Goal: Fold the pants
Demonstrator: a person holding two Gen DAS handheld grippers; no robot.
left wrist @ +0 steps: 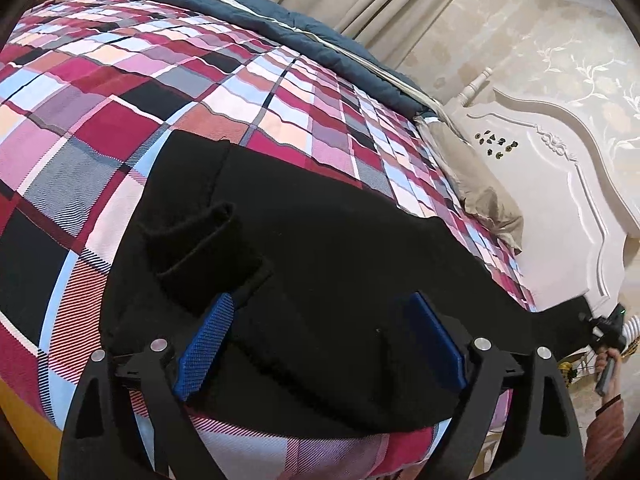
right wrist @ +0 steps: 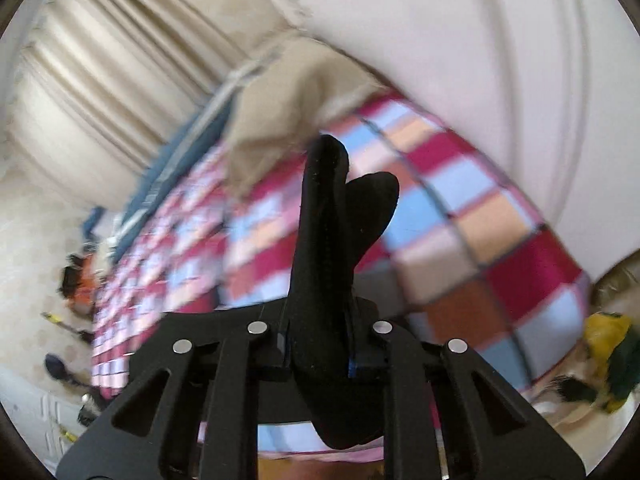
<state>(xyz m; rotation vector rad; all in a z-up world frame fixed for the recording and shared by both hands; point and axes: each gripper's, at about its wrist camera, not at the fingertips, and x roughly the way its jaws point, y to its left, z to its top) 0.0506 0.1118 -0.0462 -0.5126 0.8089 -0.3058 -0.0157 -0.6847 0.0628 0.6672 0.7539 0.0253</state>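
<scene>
While unlabelled, black pants (left wrist: 320, 248), plaid bedspread (left wrist: 120, 92)

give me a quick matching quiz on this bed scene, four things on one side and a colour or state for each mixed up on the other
Things:
1. left gripper
2. right gripper
3. pants
4. headboard

States:
a. white, carved
b. open above the fabric
c. black, spread on the checked bedspread
d. shut on a fold of black cloth

Pairs: 1-b, 2-d, 3-c, 4-a
</scene>
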